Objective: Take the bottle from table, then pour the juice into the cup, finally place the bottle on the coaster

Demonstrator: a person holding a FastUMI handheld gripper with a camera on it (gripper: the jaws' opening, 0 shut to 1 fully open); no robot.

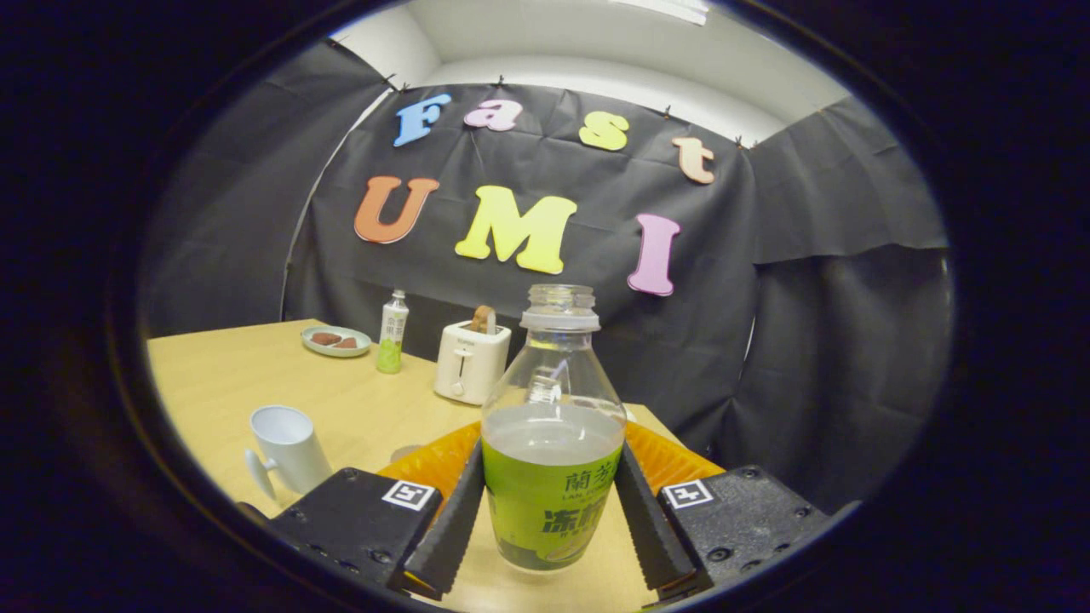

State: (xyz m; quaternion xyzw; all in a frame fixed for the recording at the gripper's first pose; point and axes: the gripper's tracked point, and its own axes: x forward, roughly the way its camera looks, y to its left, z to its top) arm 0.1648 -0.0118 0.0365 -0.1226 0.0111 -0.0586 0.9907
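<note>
At lower centre, the ribbed black fingers [550,511] clamp both sides of the clear, uncapped plastic bottle [552,434], green-labelled and part full. An orange ridged coaster [430,460] lies behind; a white cup [289,447] stands lower left on the pale wooden worktop [255,375].

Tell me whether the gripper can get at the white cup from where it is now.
Probably not yet. The gripper has both fingers pressed on the open bottle, so it is occupied. The white cup stands on the table off to the left of the fingers, with nothing between.
</note>
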